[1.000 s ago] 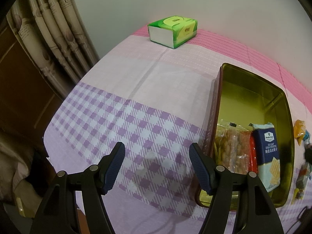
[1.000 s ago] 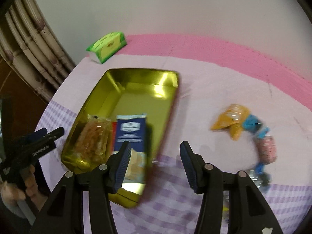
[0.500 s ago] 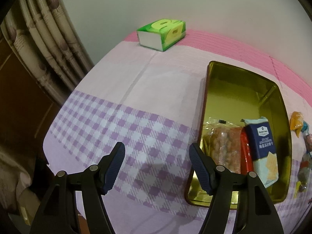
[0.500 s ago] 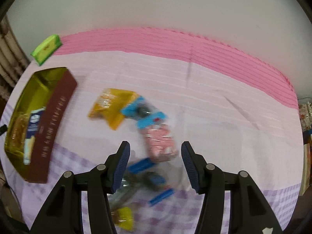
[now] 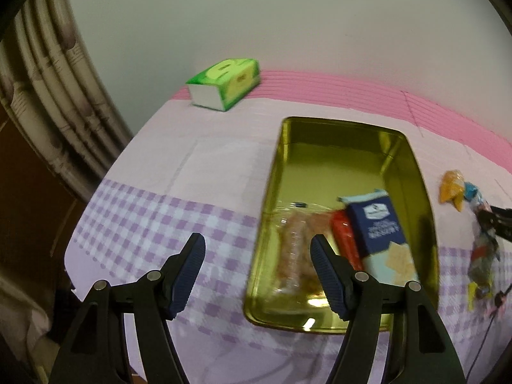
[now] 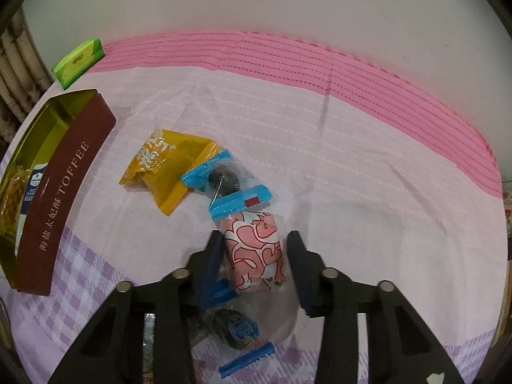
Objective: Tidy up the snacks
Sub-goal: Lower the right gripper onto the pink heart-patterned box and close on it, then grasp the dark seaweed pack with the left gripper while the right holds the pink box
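A gold toffee tin point(image 5: 339, 147) holds a blue cracker pack point(image 5: 377, 227), a red pack point(image 5: 344, 240) and a clear biscuit bag point(image 5: 296, 256); its brown side point(image 6: 64, 192) shows in the right wrist view. Loose snacks lie right of it: a yellow packet point(image 6: 166, 166), a blue-ended dark candy point(image 6: 224, 179) and a pink-and-white packet point(image 6: 256, 249). My right gripper point(image 6: 256, 256) is open and low, its fingers on either side of the pink packet. Another blue-ended candy point(image 6: 240, 329) lies under it. My left gripper point(image 5: 257, 268) is open and empty above the tin's near left edge.
A green tissue box point(image 5: 224, 83) stands at the table's far left corner by a curtain point(image 5: 48, 96). The table has a pink and purple-check cloth point(image 6: 352, 160) and meets a white wall. The table's left edge drops off near the curtain.
My right gripper swung right from the tin to the loose snacks and dropped around the pink packet. My left gripper shifted right, toward the tin.
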A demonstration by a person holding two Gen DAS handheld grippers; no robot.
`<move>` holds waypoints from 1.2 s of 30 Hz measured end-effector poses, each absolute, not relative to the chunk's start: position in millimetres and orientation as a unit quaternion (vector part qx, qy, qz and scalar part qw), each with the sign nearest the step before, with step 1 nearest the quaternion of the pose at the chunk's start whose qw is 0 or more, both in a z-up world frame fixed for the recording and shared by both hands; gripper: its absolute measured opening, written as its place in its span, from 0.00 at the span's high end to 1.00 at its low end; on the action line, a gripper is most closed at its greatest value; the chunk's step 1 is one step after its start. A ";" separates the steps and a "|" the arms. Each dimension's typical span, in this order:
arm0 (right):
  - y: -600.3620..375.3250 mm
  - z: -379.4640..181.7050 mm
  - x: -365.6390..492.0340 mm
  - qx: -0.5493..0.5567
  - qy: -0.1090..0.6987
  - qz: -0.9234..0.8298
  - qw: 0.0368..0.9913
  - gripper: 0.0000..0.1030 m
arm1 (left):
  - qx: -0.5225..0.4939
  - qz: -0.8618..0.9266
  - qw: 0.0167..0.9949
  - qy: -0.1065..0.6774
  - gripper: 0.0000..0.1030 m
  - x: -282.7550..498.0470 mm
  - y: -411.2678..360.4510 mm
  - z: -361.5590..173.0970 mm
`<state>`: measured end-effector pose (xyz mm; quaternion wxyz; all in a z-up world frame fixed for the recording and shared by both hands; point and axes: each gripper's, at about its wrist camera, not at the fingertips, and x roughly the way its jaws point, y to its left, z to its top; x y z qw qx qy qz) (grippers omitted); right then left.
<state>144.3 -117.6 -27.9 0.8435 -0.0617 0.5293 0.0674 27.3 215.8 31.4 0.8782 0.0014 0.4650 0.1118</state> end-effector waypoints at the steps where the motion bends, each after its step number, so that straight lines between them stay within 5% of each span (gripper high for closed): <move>1: -122.4 -27.6 143.5 -0.057 0.527 0.065 0.845 0.73 | 0.005 0.110 0.879 0.464 0.33 27.0 211.6 32.2; 36: -239.6 -33.8 71.9 0.035 0.435 -0.071 0.897 0.72 | 0.097 -0.203 0.834 0.503 0.33 62.9 -31.6 12.3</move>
